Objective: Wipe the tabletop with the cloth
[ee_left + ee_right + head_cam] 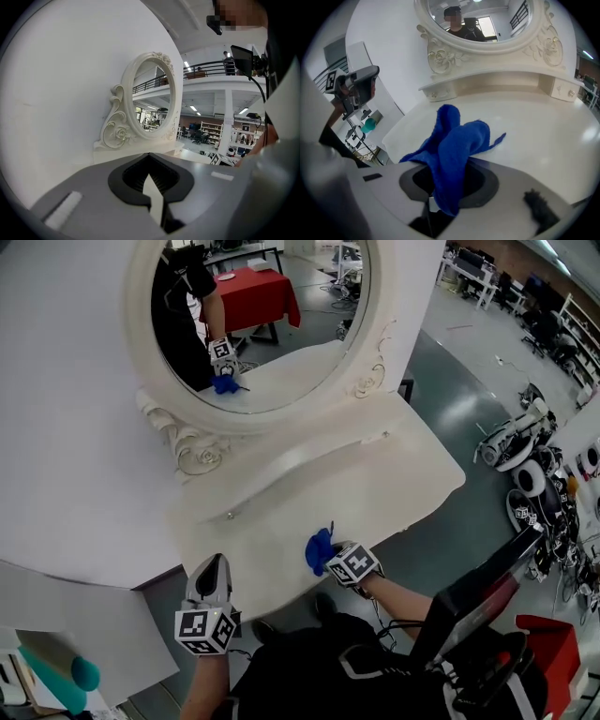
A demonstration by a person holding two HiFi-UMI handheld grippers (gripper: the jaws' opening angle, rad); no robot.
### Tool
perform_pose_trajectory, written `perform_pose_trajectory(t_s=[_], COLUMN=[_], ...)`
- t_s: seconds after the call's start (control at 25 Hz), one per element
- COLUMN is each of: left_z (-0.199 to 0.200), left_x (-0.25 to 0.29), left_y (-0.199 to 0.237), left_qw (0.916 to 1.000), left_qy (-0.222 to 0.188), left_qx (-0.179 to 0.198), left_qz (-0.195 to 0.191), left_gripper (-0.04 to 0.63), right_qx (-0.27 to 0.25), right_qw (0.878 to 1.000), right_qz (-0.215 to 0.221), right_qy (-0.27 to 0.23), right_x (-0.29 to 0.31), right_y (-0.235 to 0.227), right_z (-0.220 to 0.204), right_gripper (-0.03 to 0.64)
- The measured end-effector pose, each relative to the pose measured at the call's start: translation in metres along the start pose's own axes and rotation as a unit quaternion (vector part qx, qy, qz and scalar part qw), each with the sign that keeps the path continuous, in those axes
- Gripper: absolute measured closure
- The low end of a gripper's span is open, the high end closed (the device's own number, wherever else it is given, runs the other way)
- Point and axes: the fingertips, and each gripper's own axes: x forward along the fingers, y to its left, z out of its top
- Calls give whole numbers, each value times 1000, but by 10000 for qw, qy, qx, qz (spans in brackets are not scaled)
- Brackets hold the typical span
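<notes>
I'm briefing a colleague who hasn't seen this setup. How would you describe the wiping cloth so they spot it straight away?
Find the cream-white dressing table with the carved oval mirror. At the table's near edge, the right gripper is shut on a crumpled bright blue fleecy cloth. It is the only strongly coloured thing against that pale surface.

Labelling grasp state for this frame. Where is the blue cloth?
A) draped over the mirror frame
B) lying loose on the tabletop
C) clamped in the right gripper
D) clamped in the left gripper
C: the right gripper view shows the blue cloth bunched between the jaws of the right gripper, while the left gripper has its jaws together on nothing.
</notes>
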Motion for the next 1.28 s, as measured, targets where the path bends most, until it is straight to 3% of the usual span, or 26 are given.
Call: perform_pose_trajectory(t_s=[0.32,0.64,0.8,1.08,1.28], left_z=[2,0,-2,-13,-13], left_x=[5,7,5,-5,-11], left_y=[-8,-11,-10,-14,-18], left_qw=[10000,9992,9979,9941,9930], left_qy=[-10,-49,-58,8,47], left_qx=[13,-78,-152,-271,-284], left_qz=[79,394,629,1046,1144], left_gripper=[588,588,589,588,588], right_qx=[-65,-108,-218,-332,-257], right_qw=[9994,9983,9976,9971,9974], right_qz=[310,13,-297,-443,-520], right_qy=[114,-571,-587,-525,-430], right_x=[-10,-5,6,31,44], right_y=[6,-68,-109,-144,-150], right_z=[-12,81,119,148,149], right_gripper=[505,505,505,505,505])
